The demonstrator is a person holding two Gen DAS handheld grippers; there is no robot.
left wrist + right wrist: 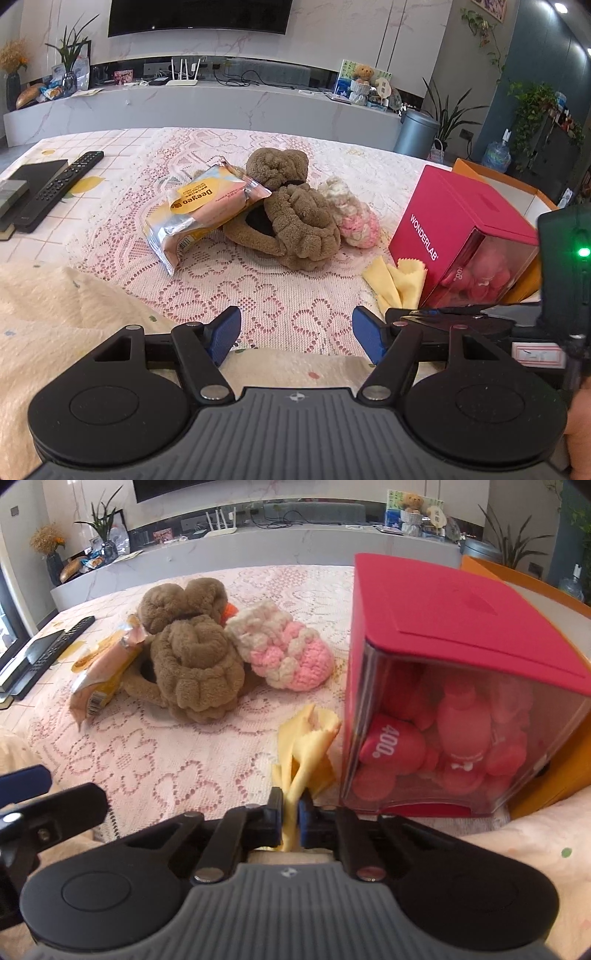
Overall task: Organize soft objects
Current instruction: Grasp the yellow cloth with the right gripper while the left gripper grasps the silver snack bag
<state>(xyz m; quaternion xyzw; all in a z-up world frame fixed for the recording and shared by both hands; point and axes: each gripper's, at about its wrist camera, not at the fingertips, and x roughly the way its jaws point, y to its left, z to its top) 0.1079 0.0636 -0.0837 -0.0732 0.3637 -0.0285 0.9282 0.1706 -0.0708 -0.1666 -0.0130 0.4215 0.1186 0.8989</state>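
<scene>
My right gripper (290, 808) is shut on the near end of a yellow cloth (308, 738), which stands bunched up beside the pink box (443, 657). The same yellow cloth (397, 282) shows in the left wrist view, with the right gripper's black frame (454, 319) just behind my left one. My left gripper (295, 334) stands open over the lace tablecloth with nothing between its blue pads. Mid-table lie a brown plush headband (291, 214) (192, 664), a pink and white knitted piece (354, 214) (284, 650) and a snack packet (199, 210) (99, 679).
The pink box (454, 221) with a clear front full of pink bottles leans on an orange tray (554, 590) at the right. A remote control (55, 188) and dark flat boxes lie at the left edge. A cream fluffy cover (44, 317) sits at the near left.
</scene>
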